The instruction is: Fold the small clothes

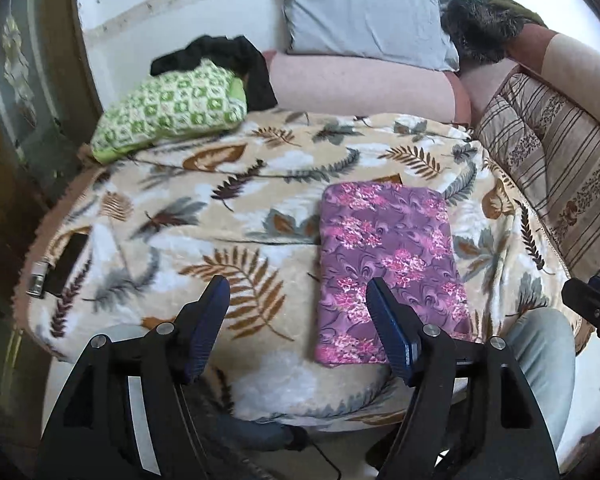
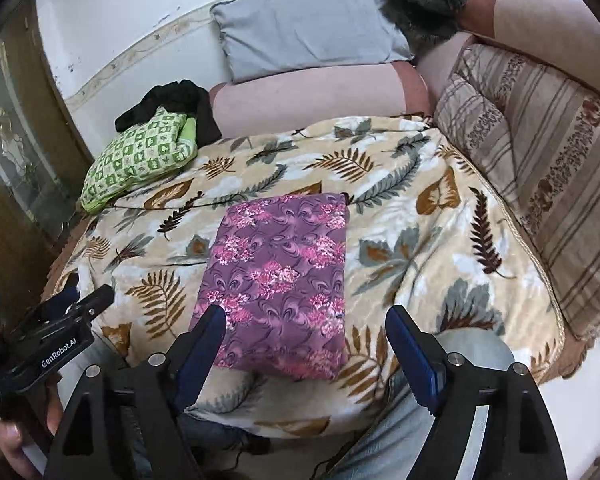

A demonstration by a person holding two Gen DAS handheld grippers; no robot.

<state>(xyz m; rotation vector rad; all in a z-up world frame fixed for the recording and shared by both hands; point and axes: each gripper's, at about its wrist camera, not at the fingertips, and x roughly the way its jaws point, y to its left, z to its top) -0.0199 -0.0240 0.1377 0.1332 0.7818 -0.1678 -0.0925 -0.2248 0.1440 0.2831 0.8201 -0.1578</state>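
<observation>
A purple cloth with pink flowers [image 1: 388, 264] lies folded into a neat rectangle on the leaf-print blanket [image 1: 204, 216]; it also shows in the right wrist view [image 2: 284, 276]. My left gripper [image 1: 298, 290] is open and empty, held above the near edge of the bed with its right finger over the cloth's near left part. My right gripper [image 2: 306, 320] is open and empty, just above the cloth's near edge. The left gripper's body [image 2: 52, 332] shows at the left of the right wrist view.
A green checked cloth [image 1: 172, 108] and a black garment [image 1: 236, 56] lie at the far left of the bed. A grey pillow [image 1: 364, 16], a pink bolster [image 1: 360, 84] and a striped cushion [image 1: 556, 168] line the back and right. A dark phone [image 1: 66, 260] lies at the left edge.
</observation>
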